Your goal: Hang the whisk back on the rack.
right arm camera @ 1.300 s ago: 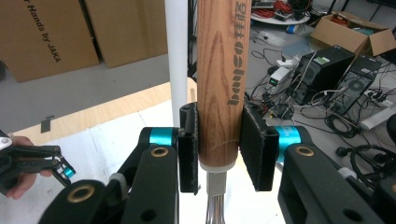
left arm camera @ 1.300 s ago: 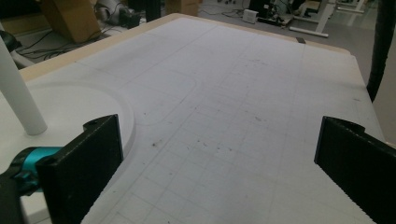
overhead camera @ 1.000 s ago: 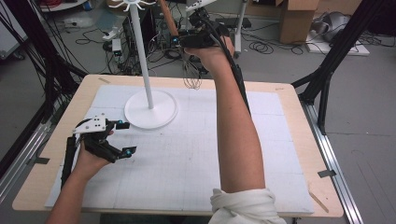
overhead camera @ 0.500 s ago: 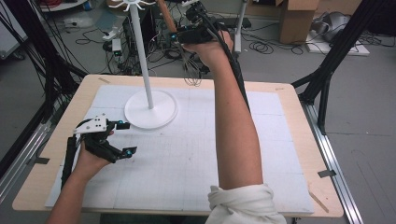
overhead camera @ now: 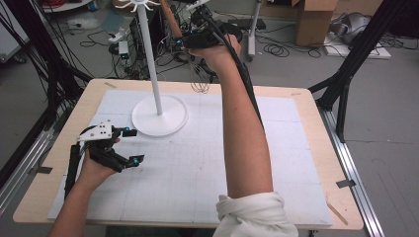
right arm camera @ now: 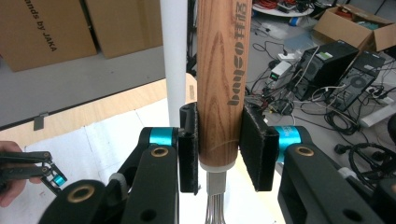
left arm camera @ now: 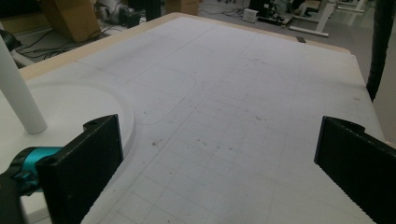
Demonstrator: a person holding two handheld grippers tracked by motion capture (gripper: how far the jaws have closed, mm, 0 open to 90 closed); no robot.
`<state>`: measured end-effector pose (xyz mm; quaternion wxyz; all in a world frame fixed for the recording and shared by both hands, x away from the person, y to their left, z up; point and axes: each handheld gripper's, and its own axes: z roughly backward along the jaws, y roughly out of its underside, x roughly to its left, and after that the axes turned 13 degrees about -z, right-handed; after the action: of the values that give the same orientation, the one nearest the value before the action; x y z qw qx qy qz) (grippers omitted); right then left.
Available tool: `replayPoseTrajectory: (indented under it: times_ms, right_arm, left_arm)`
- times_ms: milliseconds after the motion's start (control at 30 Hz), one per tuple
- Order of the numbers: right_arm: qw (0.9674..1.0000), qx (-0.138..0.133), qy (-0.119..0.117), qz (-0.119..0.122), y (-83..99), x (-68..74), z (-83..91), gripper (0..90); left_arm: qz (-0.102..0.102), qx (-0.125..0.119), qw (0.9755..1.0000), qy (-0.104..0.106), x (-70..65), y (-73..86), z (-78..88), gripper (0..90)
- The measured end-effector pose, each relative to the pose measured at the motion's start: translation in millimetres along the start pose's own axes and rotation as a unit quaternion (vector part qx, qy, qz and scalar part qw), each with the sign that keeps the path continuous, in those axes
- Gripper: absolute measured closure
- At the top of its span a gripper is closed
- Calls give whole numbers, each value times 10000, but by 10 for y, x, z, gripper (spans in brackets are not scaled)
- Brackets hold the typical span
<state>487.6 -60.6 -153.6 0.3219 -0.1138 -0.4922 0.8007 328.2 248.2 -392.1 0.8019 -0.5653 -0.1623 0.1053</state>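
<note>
My right gripper [overhead camera: 197, 39] is raised above the table's far edge and is shut on a whisk. Its pads clamp the lower end of the whisk's wooden handle [right arm camera: 222, 70], which stands upright between them. The handle [overhead camera: 170, 17] rises up and left, and the wire loops [overhead camera: 200, 81] hang below the gripper. A white stand has a tall pole [overhead camera: 150, 64], a round base [overhead camera: 159, 116] and hooks on top [overhead camera: 143, 5]. The pole [right arm camera: 173, 60] stands just behind the handle, to its left. My left gripper [overhead camera: 132, 145] rests low near the base, open and with nothing in it [left arm camera: 215, 158].
A white gridded mat [overhead camera: 207, 163] covers the wooden table [overhead camera: 316, 113]. Black frame legs [overhead camera: 346, 84] stand at the right and left sides. Cables, computers and cardboard boxes [overhead camera: 316, 19] lie on the floor beyond the table. The person's right forearm [overhead camera: 242, 133] crosses the table's middle.
My right gripper with the whisk has edged slightly left toward the stand's pole. The left hand has stayed where it was.
</note>
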Motion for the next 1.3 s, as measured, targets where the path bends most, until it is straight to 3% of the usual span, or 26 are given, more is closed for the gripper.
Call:
replayPoseTrajectory:
  times_ms: [233, 600, 967, 1300]
  right_arm:
    - [9999, 76, -29, 99, 3, 44, -34, 699]
    - [9998, 140, -126, 62, 25, 63, -117, 699]
    - [9999, 104, 92, -9, 28, 131, -171, 694]
    - [9999, 129, 49, -26, 27, 116, -155, 637]
  left_arm:
    - [-5, 15, 10000, 18, -3, -1, -1, 17]
    - [-4, 48, 10000, 16, 2, 5, -3, 17]
    - [8, 77, 10000, 27, -2, 9, -12, 17]
    - [8, 120, 9999, 31, 4, 23, -23, 17]
